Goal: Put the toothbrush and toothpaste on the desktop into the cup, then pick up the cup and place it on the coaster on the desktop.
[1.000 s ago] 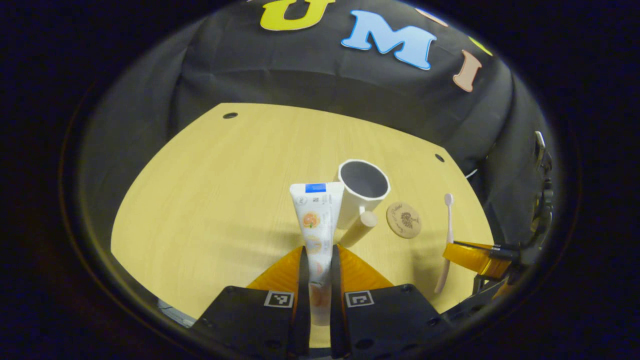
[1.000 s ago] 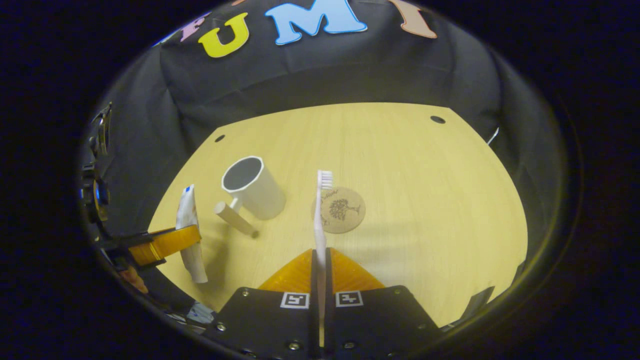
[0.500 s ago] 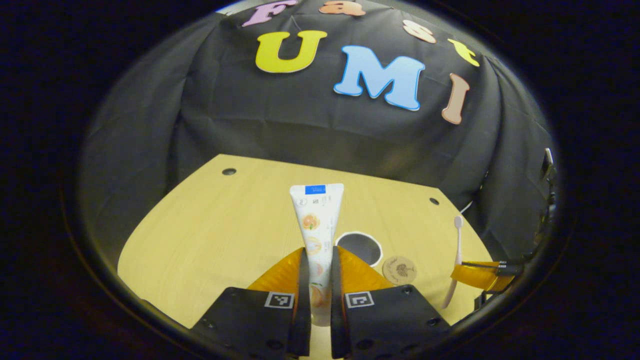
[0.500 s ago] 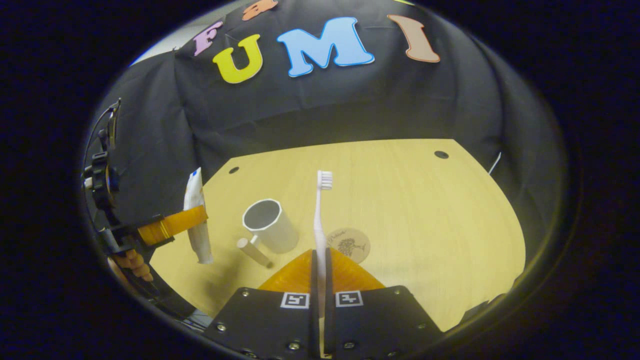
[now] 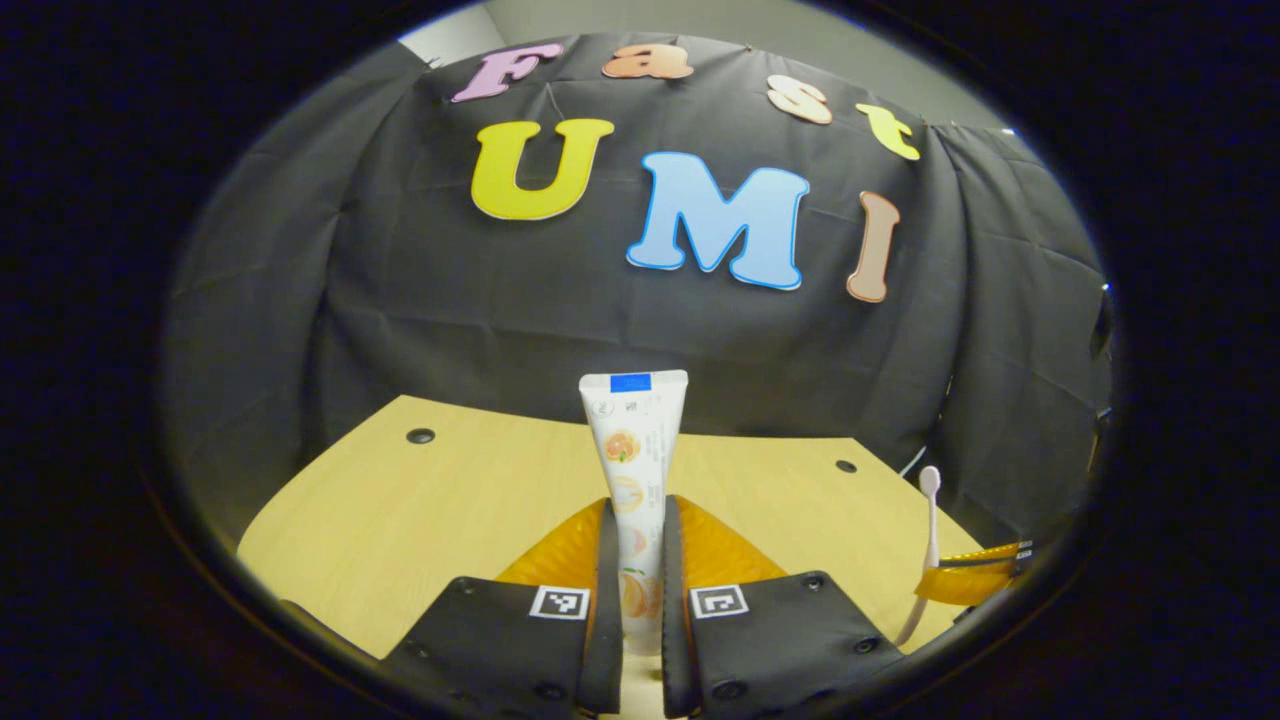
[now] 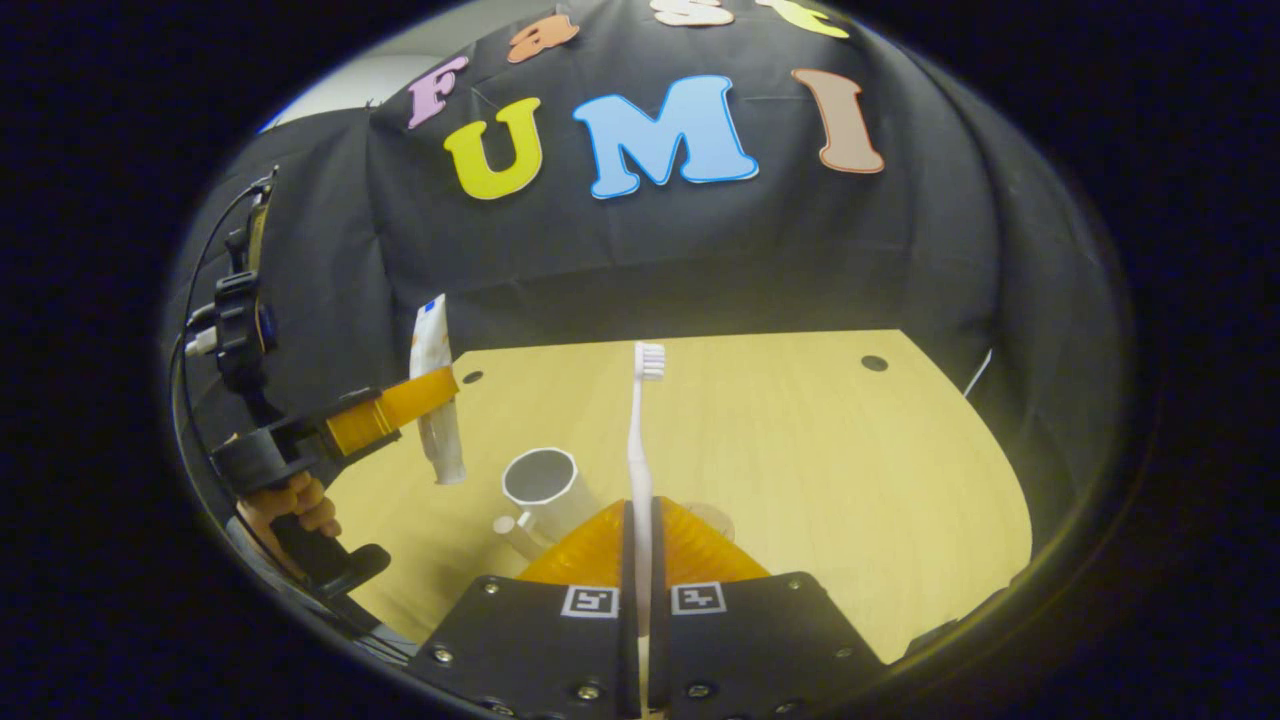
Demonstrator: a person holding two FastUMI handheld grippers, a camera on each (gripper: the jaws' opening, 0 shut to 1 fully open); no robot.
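White toothpaste (image 5: 634, 470) with unreadable print sits pinched in my left claw (image 5: 632, 560), toothbrush (image 6: 640, 470) pinched in my right claw (image 6: 640, 550), above the empty cup (image 6: 543, 487).

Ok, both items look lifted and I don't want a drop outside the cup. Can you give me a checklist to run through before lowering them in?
1. Left gripper shut on the toothpaste: ok, tube upright between both fingers.
2. Right gripper shut on the toothbrush: ok, bristles up.
3. Cup upright, mouth open and empty: ok.
4. Toothpaste above the cup's mouth: not ok, in the right gripper view it hangs to the cup's left.
5. Toothbrush above the cup's mouth: not ok, it is beside the cup.
6. Coaster free: cannot tell, mostly hidden behind the right gripper.
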